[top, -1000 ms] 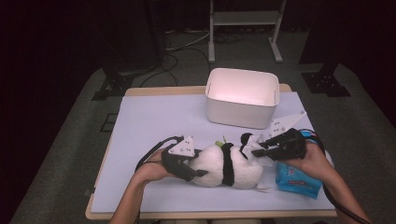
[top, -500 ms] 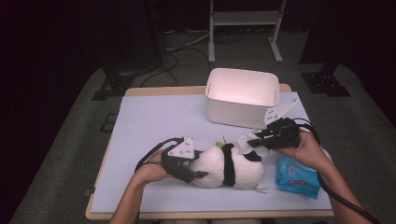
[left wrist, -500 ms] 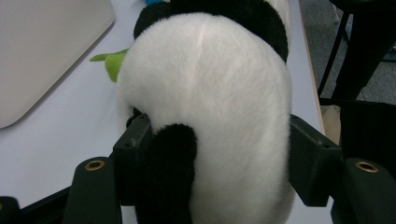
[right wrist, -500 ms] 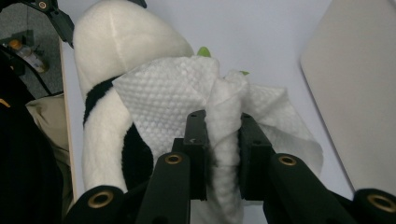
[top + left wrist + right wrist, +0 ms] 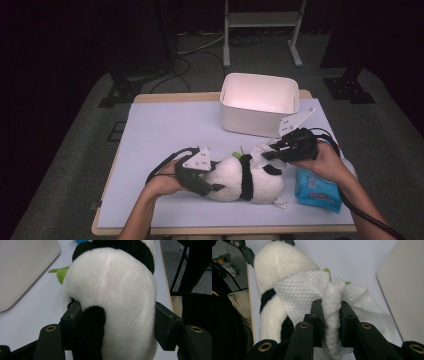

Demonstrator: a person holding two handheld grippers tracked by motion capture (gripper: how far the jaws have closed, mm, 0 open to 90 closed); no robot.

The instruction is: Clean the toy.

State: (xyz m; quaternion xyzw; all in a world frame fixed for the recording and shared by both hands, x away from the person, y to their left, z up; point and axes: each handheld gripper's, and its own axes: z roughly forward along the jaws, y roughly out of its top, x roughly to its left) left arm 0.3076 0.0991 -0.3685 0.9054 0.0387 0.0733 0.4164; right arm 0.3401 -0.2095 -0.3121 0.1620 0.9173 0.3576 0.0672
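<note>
We are working over the table (image 5: pixel 165 125), where the plush panda (image 5: pixel 250 180) is lying at lower centre of the high view. Our left gripper (image 5: pixel 113 322) is clamping its soft, light, squashy rump; broad grips suit it. Our right gripper (image 5: pixel 331 315) is pinching a bunched, limp, tearable wipe (image 5: pixel 304 293) at its gathered fold, draping it over the panda's back.

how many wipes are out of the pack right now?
1. A single white wipe is pinched in the right gripper, draped over the panda toy. More may be folded inside the blue wipe pack by the right hand; can't tell.
</note>
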